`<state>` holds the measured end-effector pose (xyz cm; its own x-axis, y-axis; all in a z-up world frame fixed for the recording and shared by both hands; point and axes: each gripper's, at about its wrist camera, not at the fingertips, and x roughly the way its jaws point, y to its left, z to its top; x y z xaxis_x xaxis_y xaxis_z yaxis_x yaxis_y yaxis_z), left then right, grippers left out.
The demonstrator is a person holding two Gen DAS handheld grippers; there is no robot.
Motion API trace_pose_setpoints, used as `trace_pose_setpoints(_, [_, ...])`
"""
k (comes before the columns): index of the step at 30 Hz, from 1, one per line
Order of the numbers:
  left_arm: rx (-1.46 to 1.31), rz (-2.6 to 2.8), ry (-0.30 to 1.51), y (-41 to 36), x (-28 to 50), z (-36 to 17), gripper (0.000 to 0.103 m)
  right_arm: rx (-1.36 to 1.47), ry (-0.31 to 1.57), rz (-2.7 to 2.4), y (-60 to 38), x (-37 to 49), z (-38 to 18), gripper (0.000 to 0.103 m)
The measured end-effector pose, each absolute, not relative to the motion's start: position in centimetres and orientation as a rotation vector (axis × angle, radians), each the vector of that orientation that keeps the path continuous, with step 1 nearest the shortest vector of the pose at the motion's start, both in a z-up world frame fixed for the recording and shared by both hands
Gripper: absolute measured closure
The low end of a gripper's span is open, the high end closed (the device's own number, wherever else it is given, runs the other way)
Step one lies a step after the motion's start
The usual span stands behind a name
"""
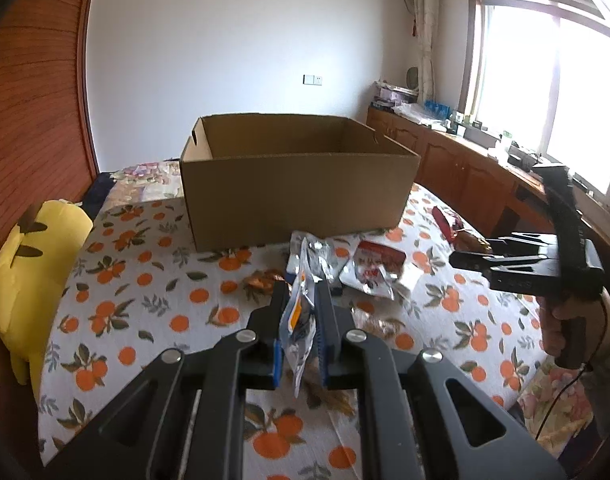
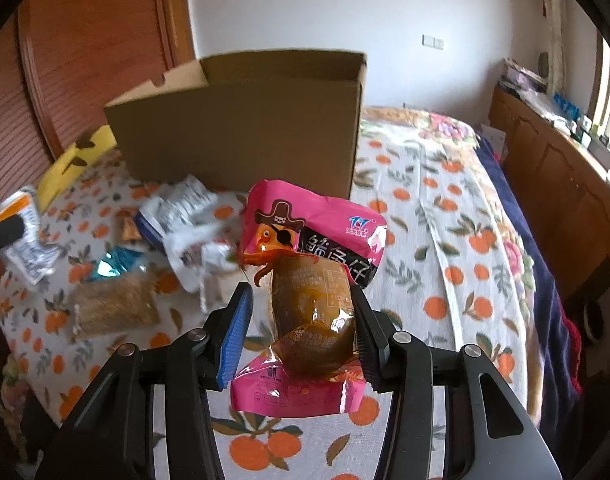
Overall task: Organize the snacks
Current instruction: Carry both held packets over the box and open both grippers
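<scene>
Two packets are in hand at this moment, one in each claw. The left gripper (image 1: 301,300) pinches a thin silver-and-orange packet (image 1: 299,320) edge-on between its blue pads, and the packet stands upright with its crinkled top poking above the fingertips. It looks light and floppy, a foil sachet with little inside, so the grip across its flat faces should hold it well; the film is slick, though, and a loose squeeze could let it slide out.

The right gripper (image 2: 301,308) holds a pink packet (image 2: 313,240) with a clear window showing a brown lump of food. The right pad presses against the lump, while the left pad stands slightly off it with a gap showing, so the hold looks partial, and I cannot tell how firm it is. This packet seems heavier and softer, and the bulge in the middle is the best place to grasp, since the sealed pink ends would bend and slip.

Far from both claws sits an open cardboard box (image 1: 297,176) on the orange-print cloth (image 1: 145,280), the likely place for the snacks. Between box and claws, more loose packets (image 2: 185,220) lie scattered on the cloth, near the box's front wall.
</scene>
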<state>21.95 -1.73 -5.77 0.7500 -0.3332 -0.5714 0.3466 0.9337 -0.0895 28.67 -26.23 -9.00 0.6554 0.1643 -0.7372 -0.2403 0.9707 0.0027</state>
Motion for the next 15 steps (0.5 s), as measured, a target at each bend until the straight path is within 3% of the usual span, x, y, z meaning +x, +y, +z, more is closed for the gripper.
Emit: trace_pose_setpoints(15, [0.005, -0.373, 0.593, -1.6, 26.4, -5.0, 0.093, -0.106, 0.757, 0.307, -24.1, 29.9, -6.5, 0.054])
